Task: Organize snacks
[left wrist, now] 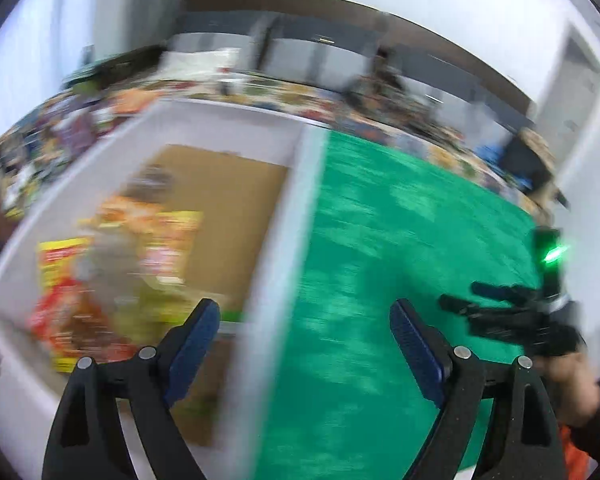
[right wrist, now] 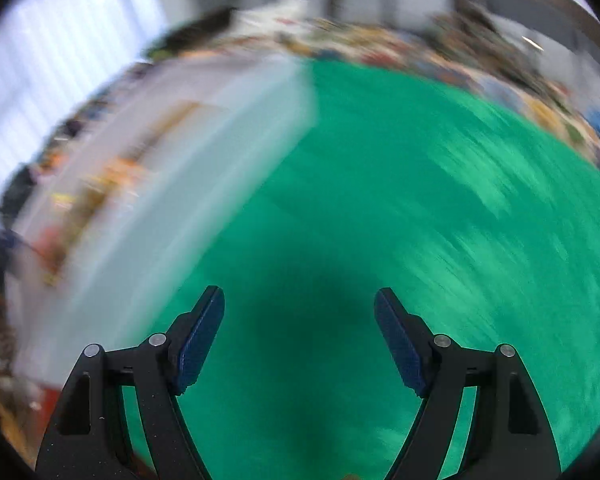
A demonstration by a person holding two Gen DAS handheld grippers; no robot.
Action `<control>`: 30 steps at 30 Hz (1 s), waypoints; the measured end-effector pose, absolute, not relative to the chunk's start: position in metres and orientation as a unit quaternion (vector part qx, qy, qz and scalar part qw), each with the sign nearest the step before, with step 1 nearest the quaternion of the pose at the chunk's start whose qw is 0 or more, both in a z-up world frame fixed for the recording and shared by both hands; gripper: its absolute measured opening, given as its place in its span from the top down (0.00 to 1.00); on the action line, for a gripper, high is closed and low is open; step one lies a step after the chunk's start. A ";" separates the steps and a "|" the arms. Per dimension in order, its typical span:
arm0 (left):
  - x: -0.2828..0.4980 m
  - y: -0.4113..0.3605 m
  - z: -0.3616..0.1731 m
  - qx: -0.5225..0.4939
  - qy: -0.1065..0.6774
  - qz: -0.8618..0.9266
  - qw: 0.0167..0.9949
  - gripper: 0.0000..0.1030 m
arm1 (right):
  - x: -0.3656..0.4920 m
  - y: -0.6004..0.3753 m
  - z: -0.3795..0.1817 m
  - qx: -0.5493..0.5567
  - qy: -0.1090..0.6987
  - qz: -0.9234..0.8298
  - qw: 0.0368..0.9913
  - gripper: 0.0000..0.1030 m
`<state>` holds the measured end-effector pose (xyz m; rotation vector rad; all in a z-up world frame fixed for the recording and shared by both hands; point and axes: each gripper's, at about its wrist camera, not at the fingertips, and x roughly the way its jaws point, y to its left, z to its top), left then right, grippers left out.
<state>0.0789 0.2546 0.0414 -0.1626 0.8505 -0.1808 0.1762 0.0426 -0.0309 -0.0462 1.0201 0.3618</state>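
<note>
Left wrist view: the left gripper [left wrist: 304, 320] hangs spread and empty over the white box [left wrist: 300, 152] wall — snack packets [left wrist: 111, 276] lie inside, gathered there for sorting. The right gripper [right wrist: 299, 312], likewise spread, holds nothing above green tabletop [right wrist: 440, 200].

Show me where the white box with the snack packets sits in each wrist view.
Left wrist view: the white box fills the left half, with blurred snack packets inside on a brown floor; the left gripper hangs open over its right wall.
Right wrist view: the white box is a blurred band at left, left of the open right gripper.
Shared landmark: the green mat bordering the box's right wall.
</note>
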 end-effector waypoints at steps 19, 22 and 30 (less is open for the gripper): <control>0.144 0.024 -0.066 0.003 0.459 -0.158 0.875 0.06 | 0.115 -0.185 -0.085 0.034 0.456 -0.026 0.889 0.22; 0.154 0.020 -0.074 -0.019 0.462 -0.151 0.874 0.06 | 0.121 -0.188 -0.087 0.040 0.451 -0.029 0.891 0.22; 0.172 0.014 -0.097 -0.002 0.472 -0.105 0.875 0.06 | 0.129 -0.187 -0.090 0.045 0.448 -0.029 0.892 0.22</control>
